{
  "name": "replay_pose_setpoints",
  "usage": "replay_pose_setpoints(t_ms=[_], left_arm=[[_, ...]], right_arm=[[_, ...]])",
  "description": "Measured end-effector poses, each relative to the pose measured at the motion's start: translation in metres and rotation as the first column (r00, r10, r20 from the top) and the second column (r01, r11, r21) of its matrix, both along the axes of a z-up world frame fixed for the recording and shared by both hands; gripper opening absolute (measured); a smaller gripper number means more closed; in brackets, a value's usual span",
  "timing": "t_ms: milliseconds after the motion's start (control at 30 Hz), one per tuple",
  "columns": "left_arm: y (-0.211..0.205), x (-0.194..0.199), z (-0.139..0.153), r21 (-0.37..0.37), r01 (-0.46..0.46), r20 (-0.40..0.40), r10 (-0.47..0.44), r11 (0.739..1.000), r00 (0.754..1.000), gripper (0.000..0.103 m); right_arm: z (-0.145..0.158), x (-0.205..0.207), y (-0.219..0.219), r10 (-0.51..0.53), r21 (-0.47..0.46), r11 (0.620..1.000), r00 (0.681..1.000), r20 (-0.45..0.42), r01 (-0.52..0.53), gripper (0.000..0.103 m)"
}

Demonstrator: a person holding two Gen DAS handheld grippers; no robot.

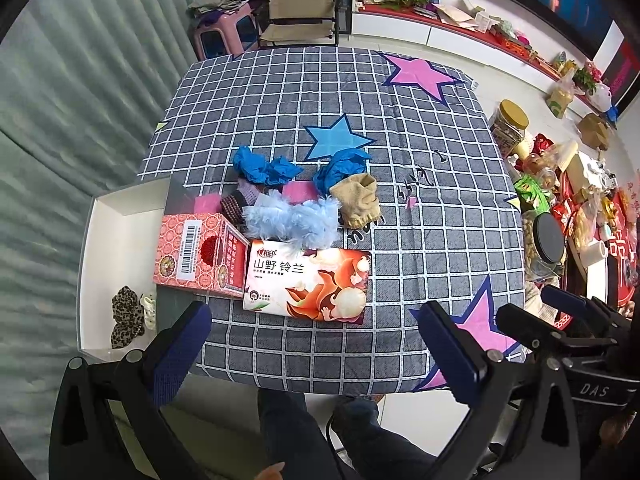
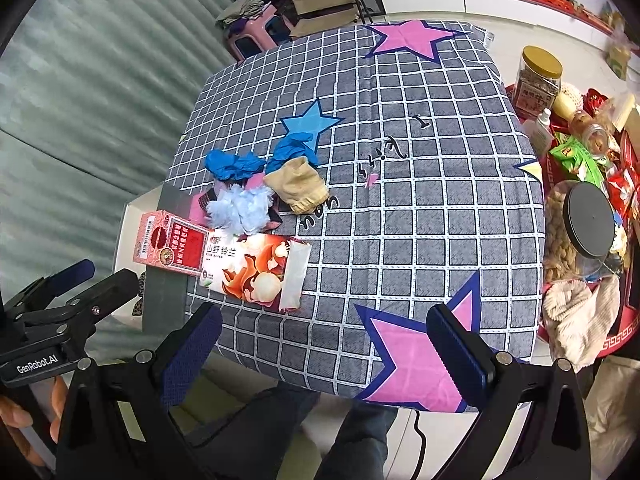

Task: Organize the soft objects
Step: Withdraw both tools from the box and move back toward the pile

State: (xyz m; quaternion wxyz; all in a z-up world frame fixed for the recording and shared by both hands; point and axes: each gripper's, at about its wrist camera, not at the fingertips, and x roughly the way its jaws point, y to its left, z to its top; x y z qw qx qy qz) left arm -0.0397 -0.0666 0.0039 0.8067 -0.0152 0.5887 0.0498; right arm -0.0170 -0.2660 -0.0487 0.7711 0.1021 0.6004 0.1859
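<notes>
Basically a checked cloth w/ stars covers the surface [image 1: 420, 208], and the soft things sit bunched left of centre in both views. Around them: a red patterned box [image 1: 200, 254] at centre-left, touching a tissue pack [image 1: 308, 282] just right of it; both lie between the soft pile and the lower edge of the frame. Behind those, a fluffy pale-blue piece [image 1: 292, 220], a beige sock [image 1: 358, 200] to its right, and two crumpled blue gloves [image 1: 264, 168] [image 1: 340, 168] above, near a blue star print. A dark knitted item [image 1: 240, 204] and pink bits poke out at the pile's left, partly hidden.

At the left edge of the left wrist view, a white tray [image 1: 104, 216] sits beside the cloth, w/ a leopard-print scrunchie [image 1: 126, 316] and a small pale item inside. On the right side, a cluttered red stand w/ jars [image 2: 538, 80] and snack packs crowds the cloth's edge. A folding chair [image 1: 300, 12] and pink stool stand at top.

Open room: right half of the cloth is bare, also the near strip below the tissue pack.

Left claw [image 1: 316, 352] is spread wide, nothing between its pads; the pile is above it in frame, well apart, tissue pack nearest. Right claw [image 2: 328, 354] is likewise wide apart and holds nothing, w/ the soft pile up and left of it.
</notes>
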Motion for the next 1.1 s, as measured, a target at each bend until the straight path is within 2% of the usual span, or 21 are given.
replay_pose_setpoints(t_ms=[600, 800, 1100], left_arm=[[0.003, -0.005, 0.004, -0.011, -0.022, 0.020, 0.022, 1.000, 1.000, 0.103], [-0.003, 0.002, 0.002, 0.004, 0.004, 0.022, -0.004, 1.000, 1.000, 0.103], [0.008, 0.035, -0.004, -0.092, 0.018, 0.021, -0.017, 0.996, 1.000, 0.103]], right_arm=[[-0.001, 0.002, -0.009, -0.027, 0.014, 1.000, 0.999, -0.021, 0.028, 0.103], [-0.010, 0.003, -0.028, -0.099, 0.011, 0.995, 0.994, -0.042, 0.099, 0.103], [-0.038, 0.006, -0.047, -0.214, -0.026, 0.977, 0.970, -0.114, 0.212, 0.103]])
